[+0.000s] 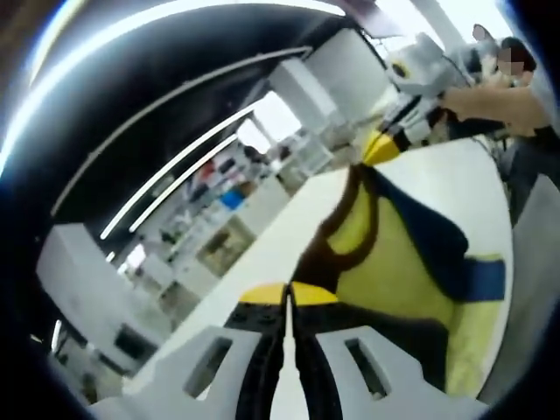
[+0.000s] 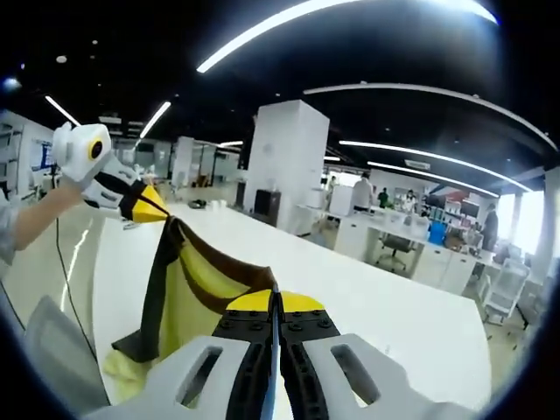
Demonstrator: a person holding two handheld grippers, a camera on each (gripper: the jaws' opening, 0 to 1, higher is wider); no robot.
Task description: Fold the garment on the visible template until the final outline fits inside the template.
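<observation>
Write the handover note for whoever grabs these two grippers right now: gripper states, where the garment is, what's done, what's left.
Left gripper: shut on the garment's dark-trimmed edge.
Right gripper: shut on the same trimmed edge, further along.
The garment, yellow with dark blue and brown panels, hangs stretched between the two grippers, lifted above the white table; its lower part drapes towards the tabletop.
Done: both corners gripped and raised.
Left: no template can be made out in either view. Lay the garment down, fold it and check that the outline fits inside the template.
</observation>
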